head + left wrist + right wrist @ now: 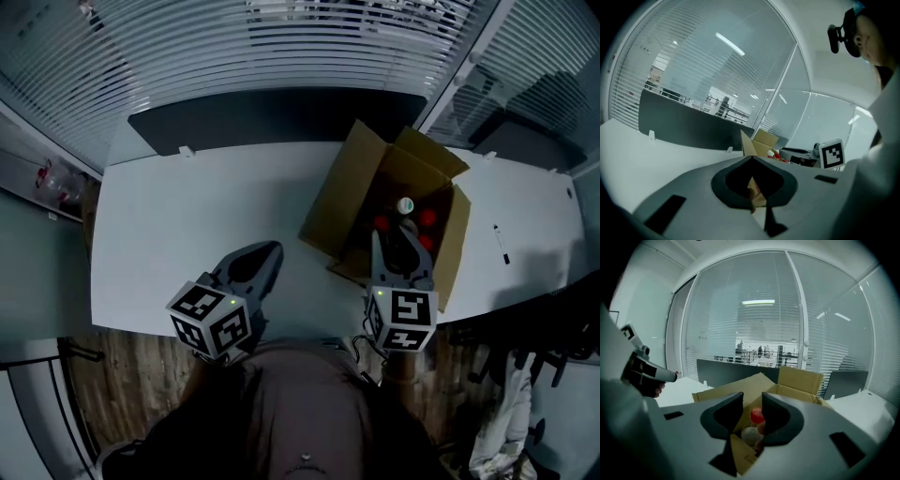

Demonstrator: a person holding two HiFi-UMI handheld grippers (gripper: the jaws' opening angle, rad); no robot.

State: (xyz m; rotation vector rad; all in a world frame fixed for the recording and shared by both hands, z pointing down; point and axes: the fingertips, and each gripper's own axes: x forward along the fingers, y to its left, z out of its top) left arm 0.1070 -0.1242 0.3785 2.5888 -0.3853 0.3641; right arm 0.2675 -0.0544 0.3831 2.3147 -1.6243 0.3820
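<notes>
The white table [187, 244] runs wide from left to right, with a dark partition [272, 117] along its far edge. On its right half, close to the near edge, stands a cardboard box [342, 202]. The box's mouth faces up and its flaps are spread. Its long axis runs from the near edge toward the far edge, leaning slightly right at the far end. The near end of the box almost reaches the table's near edge. A broad stretch of table top lies between the box's left flap and the left edge.

The right claw [398, 239] hangs over the near end of the box and points down into it. Its jaws stand apart and grip nothing; bottle caps show in the gap [752, 399]. The left claw [272, 248] is over the table near the near edge, just left of the box. Its tips are together and it holds nothing [752, 158].

Bottles [382, 223] stand upright in the box, most with red caps and one with a pale cap. A pen [502, 244] lies on the table right of the box, near the right edge.
</notes>
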